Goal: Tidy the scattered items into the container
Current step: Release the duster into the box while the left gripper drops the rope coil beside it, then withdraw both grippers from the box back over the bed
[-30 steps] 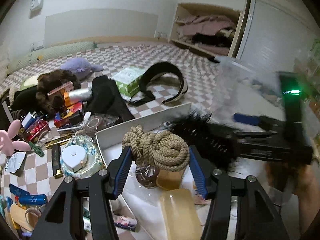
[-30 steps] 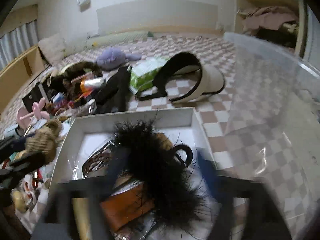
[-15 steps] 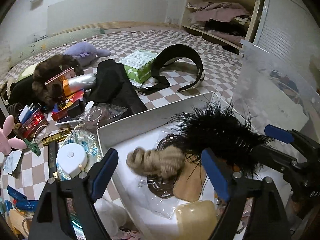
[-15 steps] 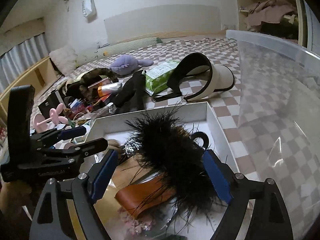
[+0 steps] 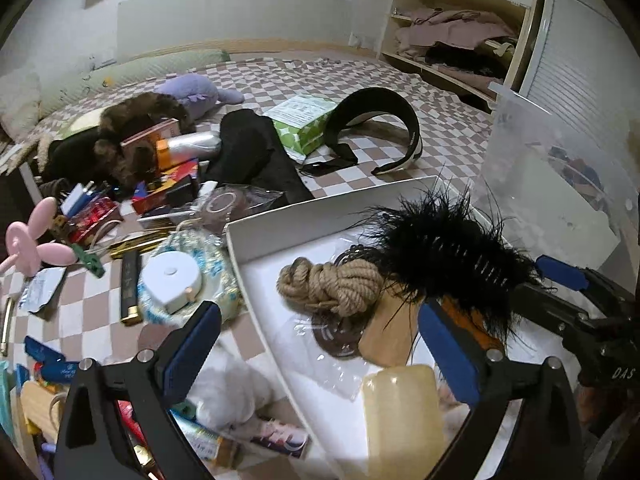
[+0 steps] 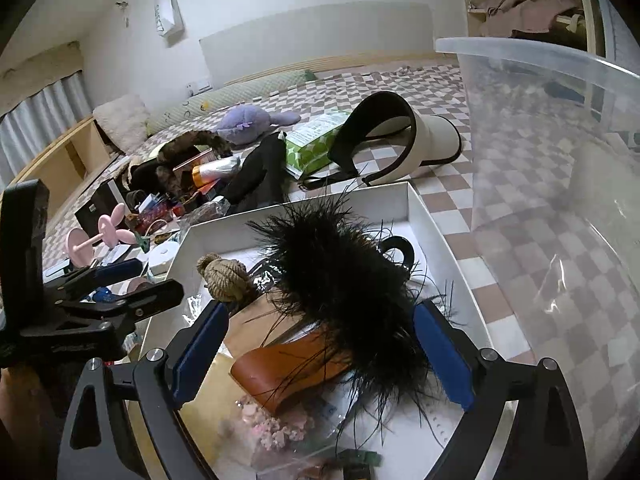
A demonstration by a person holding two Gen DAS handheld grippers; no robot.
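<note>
Both grippers hang with jaws spread wide and holding nothing over a white box (image 5: 256, 248) on a checkered bed. Between the left gripper's (image 5: 320, 344) blue pads lies a coiled hemp rope bundle (image 5: 332, 286), resting inside the box just beside a black feather piece (image 5: 448, 248). The right gripper (image 6: 320, 350) frames that feather piece (image 6: 344, 280), which drapes over a brown leather item (image 6: 288, 368). Beyond the box lie a black-trimmed sun visor (image 6: 416, 148), a green tissue pack (image 5: 300, 124) and a purple plush toy (image 5: 192, 90). A clear plastic bin (image 6: 560, 128) stands at right.
</note>
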